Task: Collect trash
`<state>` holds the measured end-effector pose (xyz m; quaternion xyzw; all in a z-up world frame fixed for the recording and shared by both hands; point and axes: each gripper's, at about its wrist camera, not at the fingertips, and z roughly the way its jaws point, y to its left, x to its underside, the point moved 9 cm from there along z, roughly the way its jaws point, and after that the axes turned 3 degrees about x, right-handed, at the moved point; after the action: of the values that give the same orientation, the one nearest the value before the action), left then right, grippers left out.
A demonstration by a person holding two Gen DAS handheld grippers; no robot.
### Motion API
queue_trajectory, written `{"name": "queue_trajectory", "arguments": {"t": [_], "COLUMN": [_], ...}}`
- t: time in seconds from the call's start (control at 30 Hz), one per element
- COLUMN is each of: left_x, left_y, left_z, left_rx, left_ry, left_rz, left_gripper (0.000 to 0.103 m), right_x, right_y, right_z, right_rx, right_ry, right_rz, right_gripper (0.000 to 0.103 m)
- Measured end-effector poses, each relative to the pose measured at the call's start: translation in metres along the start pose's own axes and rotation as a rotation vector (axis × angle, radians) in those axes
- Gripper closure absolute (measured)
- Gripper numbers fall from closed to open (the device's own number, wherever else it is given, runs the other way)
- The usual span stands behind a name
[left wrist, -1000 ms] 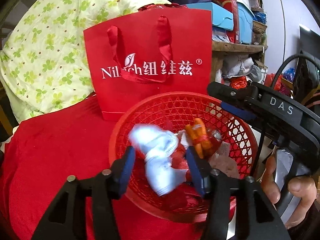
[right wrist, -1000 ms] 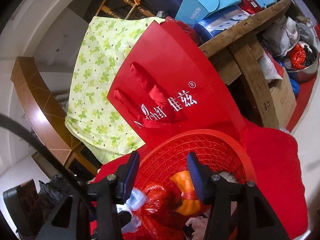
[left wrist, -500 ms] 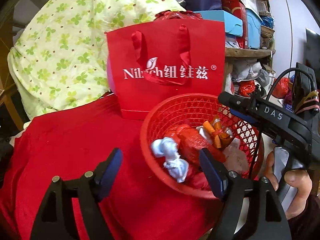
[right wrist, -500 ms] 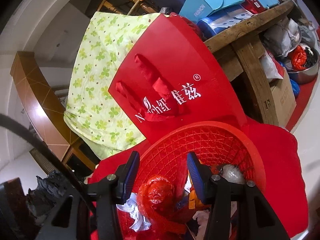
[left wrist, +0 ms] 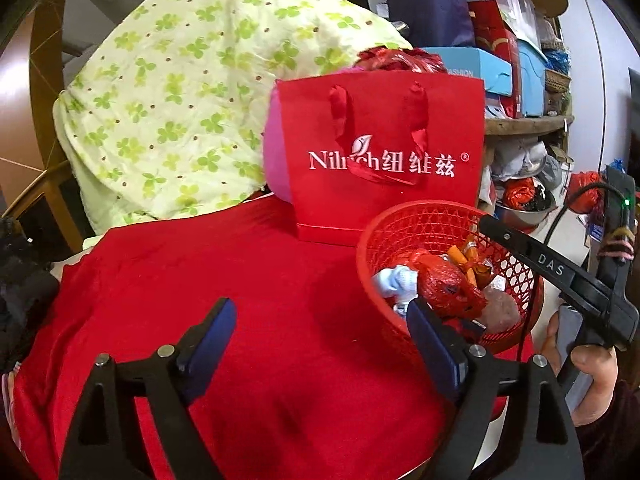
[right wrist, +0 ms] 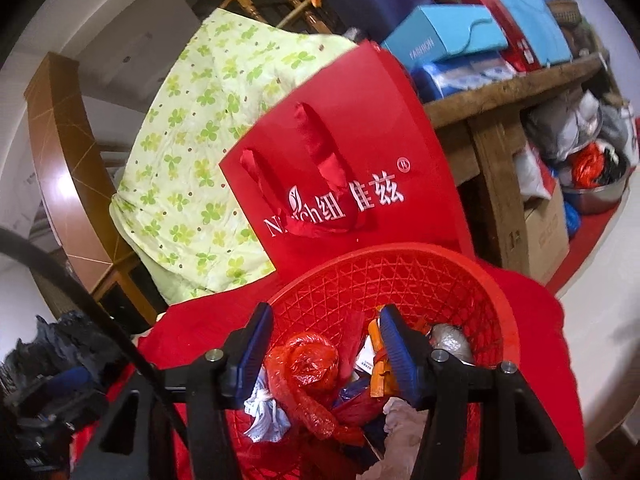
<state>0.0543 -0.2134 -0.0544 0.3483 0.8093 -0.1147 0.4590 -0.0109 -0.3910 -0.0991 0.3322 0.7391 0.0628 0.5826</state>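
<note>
Red cloth [left wrist: 248, 280], soft and faintly creased, is covering the desk, and behind it a cluttered storage corner is being filled by a green clover-print quilt [left wrist: 180, 92], a stiff red paper gift bag [left wrist: 384, 152] with ribbon handles, and a rough wooden shelf [right wrist: 500, 92] stacked with boxes. At the desk's right edge a red plastic lattice basket [left wrist: 424, 220] is holding the collected trash: a crumpled pale-blue tissue wad [left wrist: 396, 280], a crinkled red plastic bag [left wrist: 444, 284], an orange wrapper [left wrist: 468, 260] and a dull brownish lump [left wrist: 500, 312]. All of it is judged to be light, limp and easily crushed; the film pieces are likely to be slippery, so any piece is best pinched at a bunched fold or knot rather than at a loose edge. The basket itself is judged rigid but springy and is best taken at its thick rim. The left claw [left wrist: 320, 332] is standing wide open over bare cloth, its jaws having just been opening, with nothing between them; its right finger is overlapping the basket's near rim in the view. The right claw [right wrist: 324, 344] is hovering over the basket, partly open, its jaws having just been widening; the red bag is showing in the gap below the pads, and no pressing on it is being seen.
</note>
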Motion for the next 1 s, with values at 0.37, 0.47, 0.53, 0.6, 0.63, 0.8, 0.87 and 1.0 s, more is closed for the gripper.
{"name": "queue_trajectory", "arguments": {"t": [0.37, 0.47, 0.53, 0.6, 0.63, 0.8, 0.87, 1.0], "left_x": [0.008, 0.011, 0.012, 0.013, 0.014, 0.019, 0.021, 0.026], "left_y": [0.035, 0.043, 0.049, 0.054, 0.058, 0.073, 0.079, 0.09], "left_z": [-0.038, -0.047, -0.054, -0.061, -0.065, -0.084, -0.092, -0.109], "left_rx": [-0.023, -0.026, -0.033, -0.039, -0.045, -0.073, -0.088, -0.121], "left_ry": [-0.041, -0.05, -0.06, -0.066, -0.072, -0.084, -0.09, -0.1], "left_rz": [-0.051, -0.067, -0.075, -0.084, -0.09, -0.119, -0.129, -0.139], "left_gripper": [0.012, 0.012, 0.012, 0.011, 0.011, 0.009, 0.008, 0.007], "right_x": [0.023, 0.029, 0.031, 0.031, 0.031, 0.026, 0.024, 0.021], "right_y": [0.029, 0.041, 0.051, 0.063, 0.068, 0.102, 0.114, 0.137], "right_z": [-0.044, -0.056, -0.064, -0.073, -0.077, -0.102, -0.11, -0.129], "right_rx": [0.025, 0.008, -0.004, -0.015, -0.023, -0.063, -0.076, -0.095], "right_ry": [-0.027, -0.019, -0.013, -0.014, -0.017, -0.049, -0.06, -0.076], "right_rz": [-0.105, -0.123, -0.135, -0.149, -0.154, -0.192, -0.205, -0.231], "right_gripper": [0.044, 0.044, 0.042, 0.042, 0.041, 0.035, 0.034, 0.03]}}
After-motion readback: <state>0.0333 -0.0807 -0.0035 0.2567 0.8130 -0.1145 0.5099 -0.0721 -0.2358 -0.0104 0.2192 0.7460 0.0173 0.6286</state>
